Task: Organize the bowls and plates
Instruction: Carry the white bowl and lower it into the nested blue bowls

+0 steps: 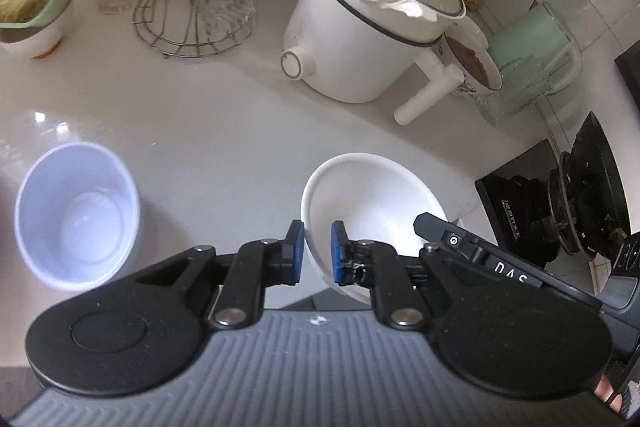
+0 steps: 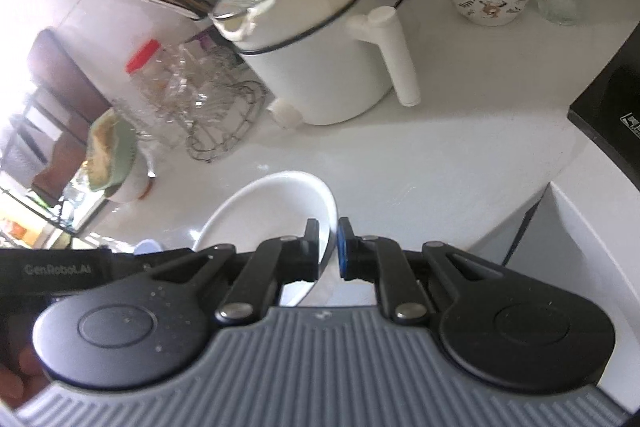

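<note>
I hold the white bowl (image 1: 372,203) between both tools, each pinching its rim from an opposite side. My left gripper (image 1: 318,253) has its blue pads on either side of the bowl's wall, one inside and one outside, closed on it. My right gripper (image 2: 329,247) bites the far rim in the same manner, so the weight is shared and the bowl cannot swing. It sits tilted, near the front edge of the white counter (image 1: 208,123); whether its foot touches the counter or hangs just above it I cannot tell. The pale blue bowl (image 1: 78,213) stands upright toward the front left part of the counter, well apart from mine. I judge it the likely partner for stacking, which would explain this two-sided hold: it keeps the bowl steady for nesting.
</note>
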Demonstrator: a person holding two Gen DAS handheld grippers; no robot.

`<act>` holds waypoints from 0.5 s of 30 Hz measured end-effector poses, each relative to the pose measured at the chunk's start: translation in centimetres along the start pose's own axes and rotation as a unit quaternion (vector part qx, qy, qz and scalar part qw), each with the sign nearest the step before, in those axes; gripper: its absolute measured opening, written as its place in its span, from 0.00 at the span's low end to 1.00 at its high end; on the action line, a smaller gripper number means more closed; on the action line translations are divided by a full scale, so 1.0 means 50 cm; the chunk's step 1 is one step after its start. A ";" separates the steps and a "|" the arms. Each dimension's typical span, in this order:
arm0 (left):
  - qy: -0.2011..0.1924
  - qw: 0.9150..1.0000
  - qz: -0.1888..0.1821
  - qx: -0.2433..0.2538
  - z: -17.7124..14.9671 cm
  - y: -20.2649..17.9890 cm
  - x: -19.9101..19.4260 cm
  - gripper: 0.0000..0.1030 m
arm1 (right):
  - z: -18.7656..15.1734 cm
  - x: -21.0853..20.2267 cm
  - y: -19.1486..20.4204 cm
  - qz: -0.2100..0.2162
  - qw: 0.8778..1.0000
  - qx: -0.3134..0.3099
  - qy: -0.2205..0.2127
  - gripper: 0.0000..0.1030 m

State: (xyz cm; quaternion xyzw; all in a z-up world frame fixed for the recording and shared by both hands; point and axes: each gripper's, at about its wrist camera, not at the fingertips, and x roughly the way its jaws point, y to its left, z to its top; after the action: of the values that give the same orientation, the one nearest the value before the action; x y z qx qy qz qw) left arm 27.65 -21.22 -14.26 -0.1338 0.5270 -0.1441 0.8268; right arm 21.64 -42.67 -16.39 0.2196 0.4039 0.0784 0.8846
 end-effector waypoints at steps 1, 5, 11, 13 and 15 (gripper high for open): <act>-0.002 1.000 0.000 -0.005 -0.003 0.005 -0.009 0.14 | -0.001 -0.003 0.005 0.003 1.000 -0.002 0.001 0.12; -0.011 1.000 0.000 -0.018 -0.014 0.020 -0.044 0.14 | -0.001 -0.008 0.024 0.016 1.000 -0.009 0.005 0.12; -0.021 0.999 0.001 -0.036 -0.017 0.058 -0.090 0.14 | -0.002 -0.007 0.070 0.028 0.999 -0.028 0.011 0.12; -0.024 0.999 -0.002 -0.042 -0.014 0.075 -0.106 0.14 | -0.003 -0.006 0.090 0.029 0.999 -0.032 0.010 0.12; -0.031 0.999 -0.003 -0.042 -0.010 0.093 -0.123 0.14 | -0.005 -0.003 0.111 0.030 0.999 -0.036 0.010 0.12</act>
State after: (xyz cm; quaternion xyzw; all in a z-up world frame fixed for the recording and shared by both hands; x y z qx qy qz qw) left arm 25.17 -14.61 -11.06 -0.1744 0.5063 -0.1205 0.8359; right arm 21.55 -37.70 -13.92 0.1987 0.4028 0.1221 0.8851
